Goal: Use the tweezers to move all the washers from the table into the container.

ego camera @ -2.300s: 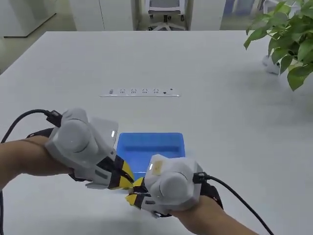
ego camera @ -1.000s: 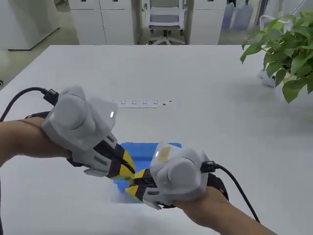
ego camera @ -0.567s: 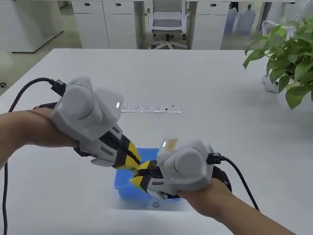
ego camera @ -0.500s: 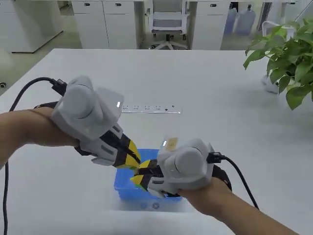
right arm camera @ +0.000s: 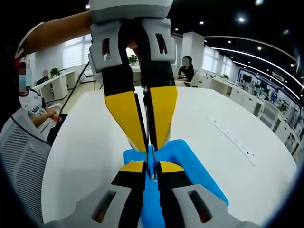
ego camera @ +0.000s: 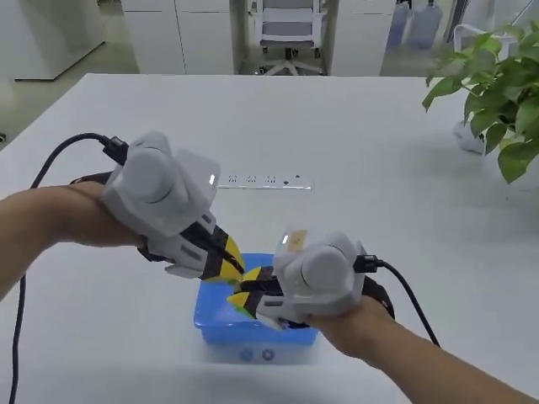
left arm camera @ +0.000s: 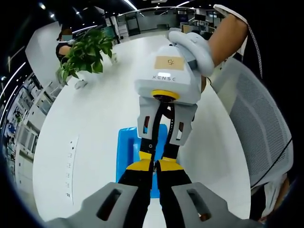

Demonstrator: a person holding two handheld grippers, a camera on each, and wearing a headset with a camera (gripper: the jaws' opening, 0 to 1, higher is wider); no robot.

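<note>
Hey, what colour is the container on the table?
The container is blue, clearest in the head view.

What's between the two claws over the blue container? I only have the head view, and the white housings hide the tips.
Observer: In the right gripper view, thin metal tweezers run between the yellow jaws of the left claw and down into the right claw.
Operator: Are both claws closed on them?
Observer: Yes, as far as that view shows. Each claw's jaws are closed to a narrow slit with the tweezers in it.
Operator: Where do the tips sit relative to the container?
Observer: In the right gripper view the blue container lies directly behind the tips. Whether a washer is pinched is too small to tell.
</note>
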